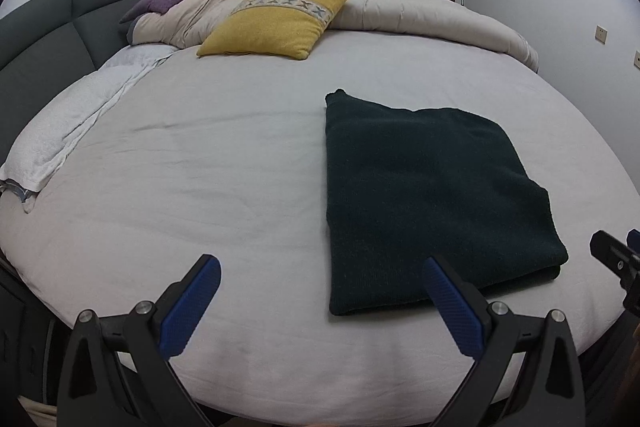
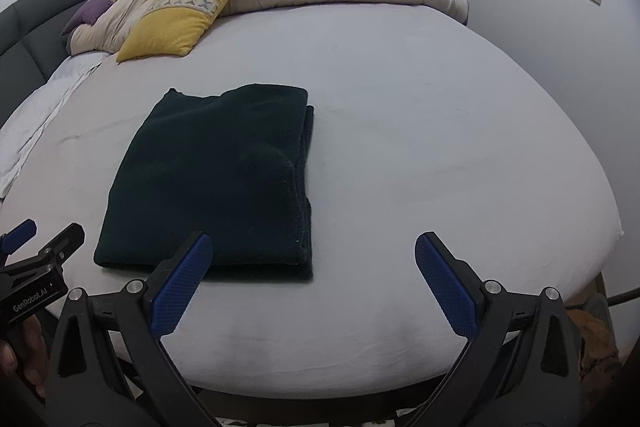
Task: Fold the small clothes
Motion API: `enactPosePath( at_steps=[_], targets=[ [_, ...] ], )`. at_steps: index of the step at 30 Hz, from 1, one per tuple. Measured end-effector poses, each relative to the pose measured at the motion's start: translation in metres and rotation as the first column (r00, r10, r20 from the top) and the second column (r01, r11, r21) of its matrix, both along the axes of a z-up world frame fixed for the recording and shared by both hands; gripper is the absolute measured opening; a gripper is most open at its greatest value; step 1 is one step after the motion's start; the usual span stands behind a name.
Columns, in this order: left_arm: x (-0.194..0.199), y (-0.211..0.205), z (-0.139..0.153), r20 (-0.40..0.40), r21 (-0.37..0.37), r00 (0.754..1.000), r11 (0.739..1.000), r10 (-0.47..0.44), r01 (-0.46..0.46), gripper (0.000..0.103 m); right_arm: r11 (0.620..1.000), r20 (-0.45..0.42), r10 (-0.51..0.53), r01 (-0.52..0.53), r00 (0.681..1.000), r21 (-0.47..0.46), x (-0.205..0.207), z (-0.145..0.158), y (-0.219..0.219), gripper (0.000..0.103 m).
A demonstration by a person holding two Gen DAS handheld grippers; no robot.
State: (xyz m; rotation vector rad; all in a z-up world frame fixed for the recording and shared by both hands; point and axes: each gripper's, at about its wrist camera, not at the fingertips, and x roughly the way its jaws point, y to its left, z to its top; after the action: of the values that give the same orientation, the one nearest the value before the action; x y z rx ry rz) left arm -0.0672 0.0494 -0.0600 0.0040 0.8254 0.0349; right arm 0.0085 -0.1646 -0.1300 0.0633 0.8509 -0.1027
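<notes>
Right now we hold both tools released: the left gripper [image 1: 320,301] has its blue pads [image 1: 192,311] spread wide with nothing between them, and the right gripper [image 2: 314,281] stands just as open and empty. Both hover at the near edge of the bed [image 2: 440,147], short of the cloth.

Ahead of the left gripper and off to its right lies the dark green sweater [image 1: 424,195], already folded into a thick rectangle on the pale sheet; from the right gripper it sits ahead and to the left [image 2: 216,179], its stacked layers showing along the side nearest that tool. Neither gripper touches it.

We judge the fold nearly finished, perhaps one more halving away. The risk is in the pinch: the knit is bulky, so closing on the top layer alone would peel the stack apart, and reaching too deep could catch the sheet and drag it. Uneven lifting would skew the edges.

Beyond the sweater, a yellow cushion [image 1: 276,21] and a bunched duvet [image 1: 420,11] sit well clear.
</notes>
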Motion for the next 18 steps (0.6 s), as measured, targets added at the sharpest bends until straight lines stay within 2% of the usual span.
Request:
enactPosePath(
  at_steps=[4, 18],
  targets=[
    [0.0016, -0.0006, -0.0008, -0.005, -0.006, 1.0, 1.0, -0.007, 0.007, 0.103, 1.0, -0.003, 0.012, -0.012, 1.0, -0.013, -0.0104, 0.0126, -0.001, 0.103],
    [0.0033, 0.0003, -0.003, -0.016, -0.015, 1.0, 1.0, -0.013, 0.012, 0.103, 0.999, -0.019, 0.04, -0.04, 0.999, -0.026, -0.0146, 0.0131, 0.0079, 0.103]
  ],
)
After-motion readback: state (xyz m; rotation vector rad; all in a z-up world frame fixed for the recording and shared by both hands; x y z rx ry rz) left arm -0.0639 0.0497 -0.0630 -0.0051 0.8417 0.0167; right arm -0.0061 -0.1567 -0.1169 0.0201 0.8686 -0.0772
